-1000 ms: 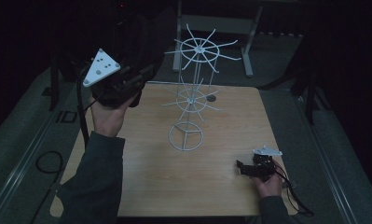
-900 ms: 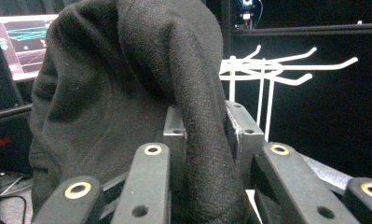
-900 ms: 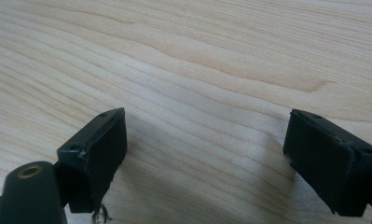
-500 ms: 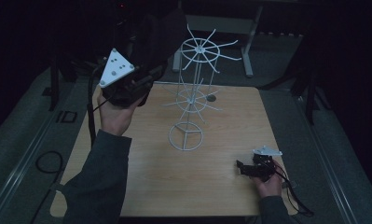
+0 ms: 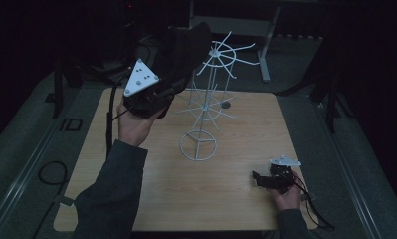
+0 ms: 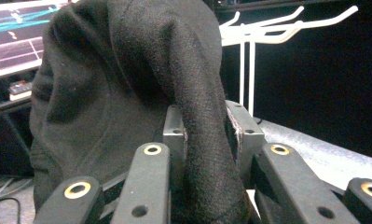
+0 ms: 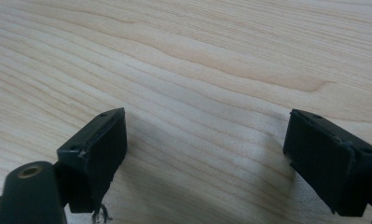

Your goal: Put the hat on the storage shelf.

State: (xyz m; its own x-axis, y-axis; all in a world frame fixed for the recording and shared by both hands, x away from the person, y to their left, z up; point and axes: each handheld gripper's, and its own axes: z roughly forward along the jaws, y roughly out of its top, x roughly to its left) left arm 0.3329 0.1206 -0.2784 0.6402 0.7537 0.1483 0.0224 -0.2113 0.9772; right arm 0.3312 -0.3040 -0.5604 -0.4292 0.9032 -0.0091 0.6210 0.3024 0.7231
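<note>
The left tool (image 5: 158, 92) has moved closer to the white rack (image 5: 206, 107), pinching the black cloth (image 6: 127, 93). The cloth is not hung yet. The right tool (image 5: 265, 180) rests spread on the surface (image 5: 226, 199).

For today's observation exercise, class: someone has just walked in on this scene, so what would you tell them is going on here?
A person works at a wooden table with a gripper in each hand. The left gripper is clamped on a fold of black cloth, held up beside the top hooks of a white wire rack standing mid-table. The cloth is not on a hook yet. The right gripper rests low near the table's front right corner, jaws open and empty.
</note>
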